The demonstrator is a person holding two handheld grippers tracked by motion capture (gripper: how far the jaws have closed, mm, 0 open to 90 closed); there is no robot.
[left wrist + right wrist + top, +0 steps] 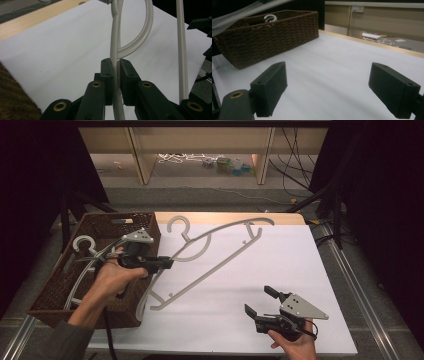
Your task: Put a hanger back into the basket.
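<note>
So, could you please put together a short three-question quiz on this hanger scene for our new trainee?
1. True or false: the left gripper is shut on the grey hanger.
2. Multiple choice: the right gripper is A) shut on a hanger, B) open with nothing between its jaws, C) inside the basket.
3. Short answer: what lies in the brown wicker basket at the table's left edge?

Key
1. True: the left gripper view shows its jaws clamped on the hanger's rod.
2. B: it is open above the white table.
3. At least one more grey hanger; its hook shows over the rim.
</note>
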